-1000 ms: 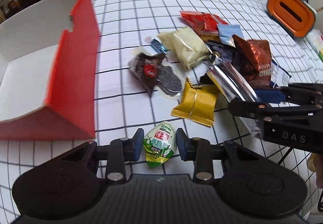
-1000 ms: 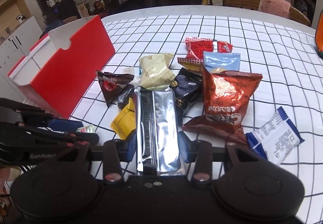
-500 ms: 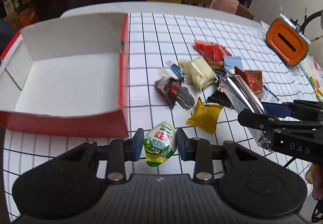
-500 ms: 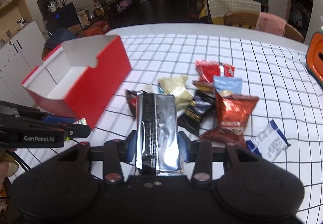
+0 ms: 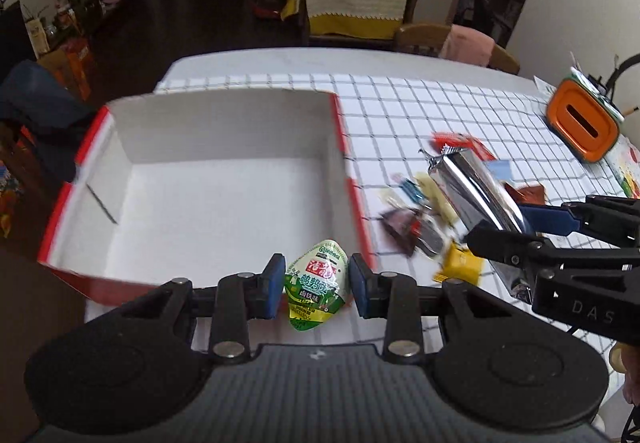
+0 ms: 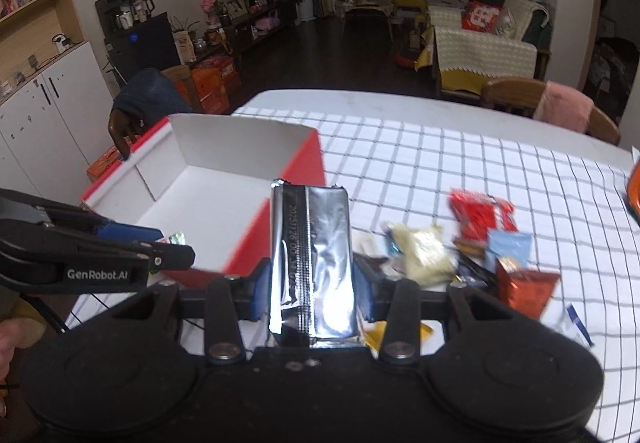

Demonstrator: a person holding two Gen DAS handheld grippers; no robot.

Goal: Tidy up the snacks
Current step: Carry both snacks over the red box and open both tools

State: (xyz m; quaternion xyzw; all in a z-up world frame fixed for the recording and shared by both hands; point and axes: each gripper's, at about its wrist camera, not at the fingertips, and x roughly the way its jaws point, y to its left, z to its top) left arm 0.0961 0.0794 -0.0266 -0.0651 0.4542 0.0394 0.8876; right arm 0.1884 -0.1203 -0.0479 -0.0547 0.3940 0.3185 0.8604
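My left gripper (image 5: 316,285) is shut on a small green and white snack packet (image 5: 316,285), held above the near right corner of the red box (image 5: 208,203) with the white inside. My right gripper (image 6: 310,289) is shut on a long silver foil packet (image 6: 310,259), lifted off the table to the right of the box (image 6: 208,203). In the left wrist view the silver packet (image 5: 472,187) and the right gripper (image 5: 536,231) show at the right. In the right wrist view the left gripper (image 6: 160,247) sits at the left. Several snacks (image 6: 460,247) lie in a pile on the checked cloth.
An orange container (image 5: 582,123) stands at the table's far right. A yellow packet (image 5: 460,265) and dark wrappers (image 5: 404,223) lie just right of the box. Wooden chairs (image 6: 548,111) stand behind the table. The box holds nothing.
Both grippers have risen and swung left with their packets. The box, first seen side-on, now shows its white inside below the left gripper. The silver packet has left the pile.
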